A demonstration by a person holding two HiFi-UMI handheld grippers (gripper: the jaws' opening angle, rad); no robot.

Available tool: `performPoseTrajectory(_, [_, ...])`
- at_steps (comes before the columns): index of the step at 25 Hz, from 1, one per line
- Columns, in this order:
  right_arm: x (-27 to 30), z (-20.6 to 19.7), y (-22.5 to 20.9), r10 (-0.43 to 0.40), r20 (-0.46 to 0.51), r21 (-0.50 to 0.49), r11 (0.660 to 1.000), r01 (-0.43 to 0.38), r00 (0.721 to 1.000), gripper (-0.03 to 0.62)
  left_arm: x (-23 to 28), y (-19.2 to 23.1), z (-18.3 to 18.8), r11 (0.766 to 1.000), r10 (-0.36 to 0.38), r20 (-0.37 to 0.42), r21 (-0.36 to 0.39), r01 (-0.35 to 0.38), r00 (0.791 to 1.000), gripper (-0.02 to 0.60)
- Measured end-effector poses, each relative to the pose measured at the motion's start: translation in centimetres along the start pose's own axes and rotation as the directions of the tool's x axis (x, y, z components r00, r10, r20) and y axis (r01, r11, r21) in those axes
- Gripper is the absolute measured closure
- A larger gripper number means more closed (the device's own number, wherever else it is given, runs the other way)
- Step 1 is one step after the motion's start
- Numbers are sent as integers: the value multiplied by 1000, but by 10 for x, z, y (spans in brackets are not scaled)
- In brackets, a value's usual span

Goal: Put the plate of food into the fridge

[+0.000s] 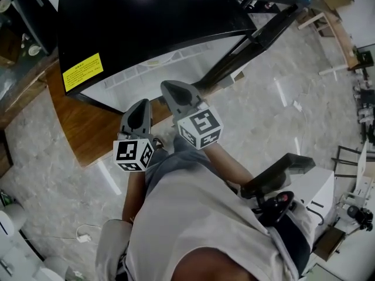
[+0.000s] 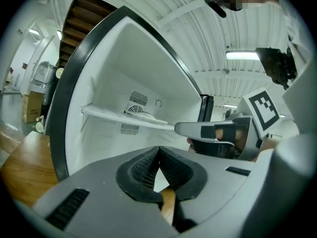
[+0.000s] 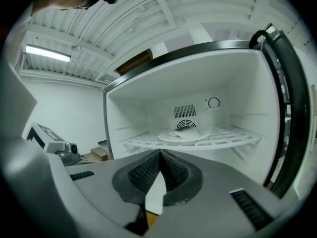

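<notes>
A white plate of food [image 3: 184,134] rests on the wire shelf [image 3: 233,140] inside the open fridge [image 1: 152,22], seen straight ahead in the right gripper view. My right gripper [image 3: 160,152] is in front of the compartment, apart from the plate, jaws shut with nothing between them. My left gripper [image 2: 159,148] is also shut and empty, beside the fridge opening. In the head view both grippers, left [image 1: 142,104] and right [image 1: 170,88], point at the fridge's front edge side by side. The plate is hidden in the head view.
The fridge door [image 1: 258,37] stands open to the right, its dark edge [image 3: 290,108] at the right of the compartment. A wooden platform [image 1: 88,127] lies under the fridge's left side. A white machine with a black handle [image 1: 287,180] stands at my right.
</notes>
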State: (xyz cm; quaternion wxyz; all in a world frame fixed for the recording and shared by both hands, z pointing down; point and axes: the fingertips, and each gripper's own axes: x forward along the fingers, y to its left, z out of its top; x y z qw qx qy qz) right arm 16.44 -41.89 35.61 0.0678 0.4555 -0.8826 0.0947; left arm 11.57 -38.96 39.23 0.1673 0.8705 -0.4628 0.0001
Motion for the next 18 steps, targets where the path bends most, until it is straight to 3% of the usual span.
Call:
performPoseTrajectory(7, [-40,-45,26,-65,-22,69,995,67,998,576,-17,-24,-6,997,-55,-3,55,55,999,563])
performPoseTrajectory(12, [-58,-66,55,-86,-5,13,996,86,996,576,-34,-35,-15,993,-92,41,74,88,995,563])
performPoseTrajectory(18, [-83,-71,52,-158,72,-66,984,163,985,576,-38,-65,-36,987,-124,48,111,118,991,563])
